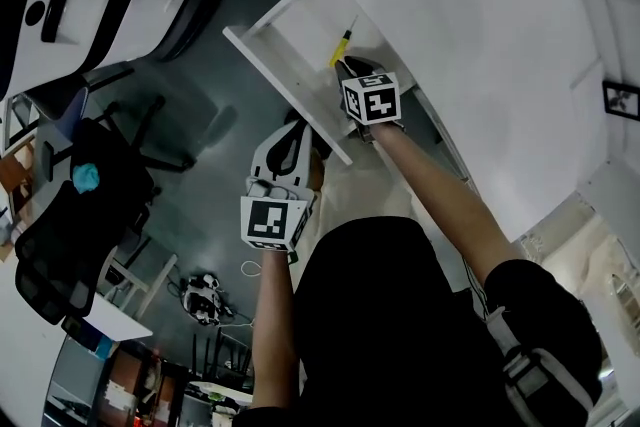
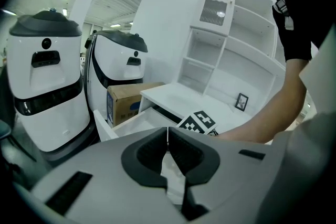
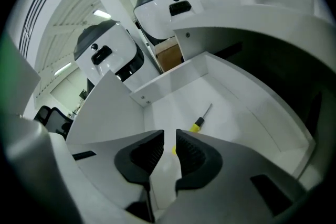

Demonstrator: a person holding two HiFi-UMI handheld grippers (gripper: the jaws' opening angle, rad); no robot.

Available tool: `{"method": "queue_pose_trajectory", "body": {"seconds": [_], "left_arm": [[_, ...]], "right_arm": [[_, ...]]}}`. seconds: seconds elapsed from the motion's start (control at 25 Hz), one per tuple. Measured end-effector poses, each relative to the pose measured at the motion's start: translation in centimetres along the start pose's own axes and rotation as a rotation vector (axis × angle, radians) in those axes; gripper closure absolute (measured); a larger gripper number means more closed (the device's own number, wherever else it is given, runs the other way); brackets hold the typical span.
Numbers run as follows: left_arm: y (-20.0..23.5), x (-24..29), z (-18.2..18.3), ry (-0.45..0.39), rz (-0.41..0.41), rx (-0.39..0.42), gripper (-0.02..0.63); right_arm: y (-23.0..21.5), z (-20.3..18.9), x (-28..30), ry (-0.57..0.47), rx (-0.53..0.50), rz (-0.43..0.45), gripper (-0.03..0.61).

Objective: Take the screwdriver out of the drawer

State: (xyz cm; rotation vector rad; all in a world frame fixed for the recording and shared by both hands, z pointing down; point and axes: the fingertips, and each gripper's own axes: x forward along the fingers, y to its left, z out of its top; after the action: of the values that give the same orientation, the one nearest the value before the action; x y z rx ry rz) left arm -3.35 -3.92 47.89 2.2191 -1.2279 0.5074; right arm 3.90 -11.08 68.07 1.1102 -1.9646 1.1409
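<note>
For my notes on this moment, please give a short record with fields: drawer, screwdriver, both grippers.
drawer: open, white
screwdriver: lying on drawer floor, yellow handle toward right gripper
right gripper: jaws apart, aimed at the handle, not gripping it
left gripper: jaws together, empty, outside the drawer

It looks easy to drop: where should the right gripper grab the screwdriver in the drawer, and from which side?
Probably by the yellow handle, from above, jaws across it: thicker than the thin shaft, and the screwdriver lies flat on the drawer floor.
</note>
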Motion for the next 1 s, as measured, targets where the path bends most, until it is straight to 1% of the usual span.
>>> {"method": "queue_pose_trajectory", "body": {"seconds": [0.08,0.16,0.2,0.32,0.52,0.72,0.8,0.88,1.0], "left_arm": [[0.5,-0.3,0.4,-0.026,0.016,-0.029,0.586],[0.8,-0.3,1.0,-0.068,0.035,-0.071,0.586],[0.8,-0.3,1.1,-0.075,0.040,-0.081,0.586],[1.1,-0.2,0.8,-0.070,0.049,-0.091,0.586],[1.5,-0.1,0.4,-0.067,0.069,-0.119,0.586],[1.3,0.2,0.0,-0.086,0.063,-0.150,0.586],[1.3,0.0,-0.2,-0.087,0.059,-0.149,0.586],[1.4,0.1,-0.4,-0.082,0.057,-0.149,0.586],[1.4,0.1,-0.7,-0.080,0.060,-0.156,0.586]], "right_arm": [[-0.2,-0.3,1.1,0.009,0.011,-0.024,0.485],[-0.7,-0.4,2.0,0.020,0.025,-0.048,0.453],[-1.1,-0.5,2.5,0.026,0.034,-0.059,0.430],[-1.9,-0.9,3.9,0.041,0.067,-0.082,0.397],[-3.3,-1.1,5.4,0.056,0.106,-0.145,0.385],[-4.6,-1.0,7.1,0.068,0.072,-0.183,0.370],[-4.8,-0.9,7.4,0.078,0.072,-0.201,0.370],[-4.8,-1.0,7.9,0.090,0.070,-0.211,0.373],[-5.2,-1.2,8.2,0.098,0.045,-0.228,0.403]]}}
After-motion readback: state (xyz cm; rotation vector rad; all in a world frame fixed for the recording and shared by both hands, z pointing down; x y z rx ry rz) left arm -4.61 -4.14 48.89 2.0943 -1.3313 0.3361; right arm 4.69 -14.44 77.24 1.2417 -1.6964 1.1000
